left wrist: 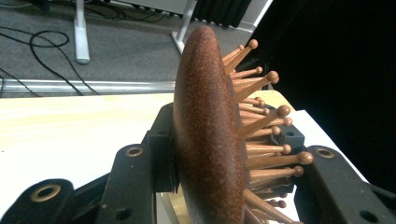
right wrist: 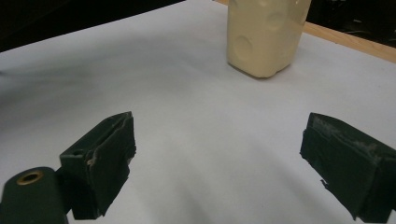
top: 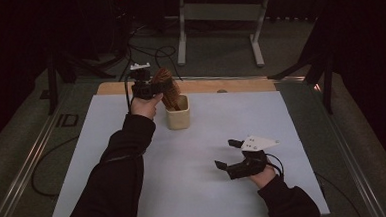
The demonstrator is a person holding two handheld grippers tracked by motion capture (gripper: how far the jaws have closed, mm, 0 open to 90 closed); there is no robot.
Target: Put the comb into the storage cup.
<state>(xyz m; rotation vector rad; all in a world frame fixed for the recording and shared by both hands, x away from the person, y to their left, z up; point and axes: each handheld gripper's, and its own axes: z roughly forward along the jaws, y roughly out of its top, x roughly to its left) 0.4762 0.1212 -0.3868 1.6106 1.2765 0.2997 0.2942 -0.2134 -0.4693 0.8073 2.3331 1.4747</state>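
two grippers on white sheet [top: 195,188]. left gripper [top: 147,87], at 11 o'clock, clamps wooden hairbrush [left wrist: 210,140] by its head, handle down in cream cup [top: 178,114], likely for standing storage. right gripper [top: 228,156], at 4 o'clock, jaws wide, idle, faces cup.

The hairbrush [left wrist: 208,140] is reddish brown with a fine dark speckle across its back, and its pins are a lighter orange-brown wood with rounded tips. The cup [top: 178,114] is pale cream (plain, with shallow round dimples in its side). The sheet [top: 193,153] covering the table is a flat white-grey, and the table edge [top: 230,85] beyond it is light wood. Both grippers are black: the left gripper [top: 147,86] has brass-coloured rivets, and the right gripper [top: 229,155] carries a pale grey plate. The person's sleeves [top: 119,177] are black.
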